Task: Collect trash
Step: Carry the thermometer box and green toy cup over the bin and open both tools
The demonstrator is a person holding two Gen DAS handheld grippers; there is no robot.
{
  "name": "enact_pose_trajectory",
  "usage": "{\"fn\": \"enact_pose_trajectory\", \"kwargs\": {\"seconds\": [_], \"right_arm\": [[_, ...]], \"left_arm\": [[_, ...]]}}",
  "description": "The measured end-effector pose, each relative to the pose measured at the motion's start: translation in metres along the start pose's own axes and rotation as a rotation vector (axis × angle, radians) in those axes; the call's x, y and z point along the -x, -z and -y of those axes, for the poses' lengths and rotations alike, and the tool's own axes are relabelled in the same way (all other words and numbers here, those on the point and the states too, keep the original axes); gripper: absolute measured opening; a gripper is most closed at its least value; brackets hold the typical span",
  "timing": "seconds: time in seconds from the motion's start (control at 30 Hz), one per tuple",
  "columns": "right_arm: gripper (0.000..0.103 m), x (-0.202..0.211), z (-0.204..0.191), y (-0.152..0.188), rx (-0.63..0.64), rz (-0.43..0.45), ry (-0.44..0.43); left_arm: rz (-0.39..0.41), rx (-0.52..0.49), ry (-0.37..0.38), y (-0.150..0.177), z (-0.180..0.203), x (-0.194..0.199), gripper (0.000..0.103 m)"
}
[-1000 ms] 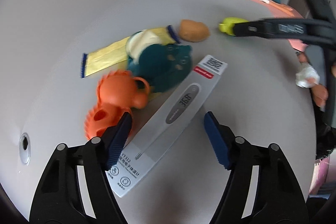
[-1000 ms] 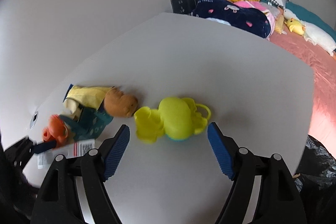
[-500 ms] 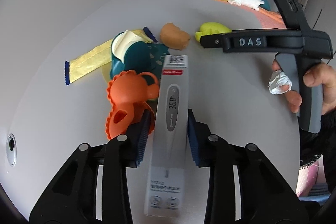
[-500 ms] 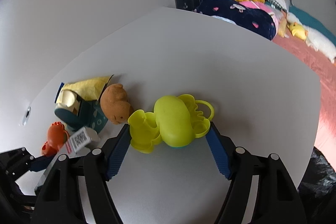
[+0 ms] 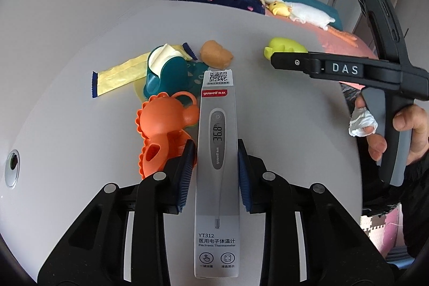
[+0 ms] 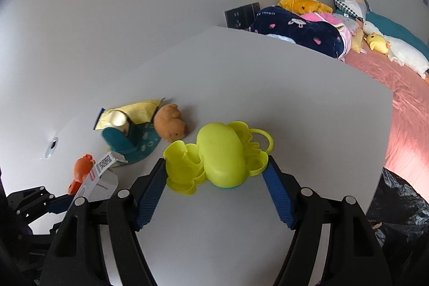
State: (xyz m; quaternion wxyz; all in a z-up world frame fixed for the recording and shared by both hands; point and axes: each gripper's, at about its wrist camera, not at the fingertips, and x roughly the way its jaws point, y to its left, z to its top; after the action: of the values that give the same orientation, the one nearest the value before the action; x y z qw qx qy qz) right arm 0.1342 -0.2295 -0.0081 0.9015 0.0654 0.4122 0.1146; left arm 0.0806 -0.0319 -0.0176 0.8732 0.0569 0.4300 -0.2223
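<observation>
L jaws closing on thermometer box (image 5: 217,152); toy (image 6: 217,154) now btwn R jaws.

Long grey thermometer box (image 5: 217,165) and lime plastic toy (image 6: 217,154), both gripped above the table.

A white table (image 6: 268,87) carries a yellow wrapper (image 5: 120,74), brown plush (image 5: 216,54) and orange toy (image 5: 163,125).

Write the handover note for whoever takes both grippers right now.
Left gripper: closing on the thermometer box, which sits between its pads.
Right gripper: pads at both sides of the lime-green toy.
On the table: orange toy, teal tape dispenser, yellow wrapper, brown plush.
Done: nothing visibly binned.
Left: carry both items off, likely to the black bag; clear the rest.
</observation>
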Motion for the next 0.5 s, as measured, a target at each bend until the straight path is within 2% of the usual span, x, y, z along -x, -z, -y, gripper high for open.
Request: {"fn": "enact_pose_trajectory", "kwargs": {"seconds": [0.13,0.37,0.43,0.5], "right_arm": [[0.073,0.015,-0.001,0.006,-0.006,0.017,-0.009],[0.073,0.032,-0.001,0.017,-0.02,0.029,-0.014],[0.073,0.034,0.0,0.019,-0.023,0.031,-0.014],[0.073,0.038,0.001,0.022,-0.029,0.036,-0.018]], "left_arm": [[-0.012,-0.007,0.01,0.006,0.003,0.004,0.03],[-0.077,-0.032,-0.047,0.019,0.013,-0.008,0.034],[-0.08,-0.034,-0.068,0.02,0.016,-0.007,0.05],[-0.069,-0.03,-0.081,0.025,0.016,-0.002,0.054]]}}
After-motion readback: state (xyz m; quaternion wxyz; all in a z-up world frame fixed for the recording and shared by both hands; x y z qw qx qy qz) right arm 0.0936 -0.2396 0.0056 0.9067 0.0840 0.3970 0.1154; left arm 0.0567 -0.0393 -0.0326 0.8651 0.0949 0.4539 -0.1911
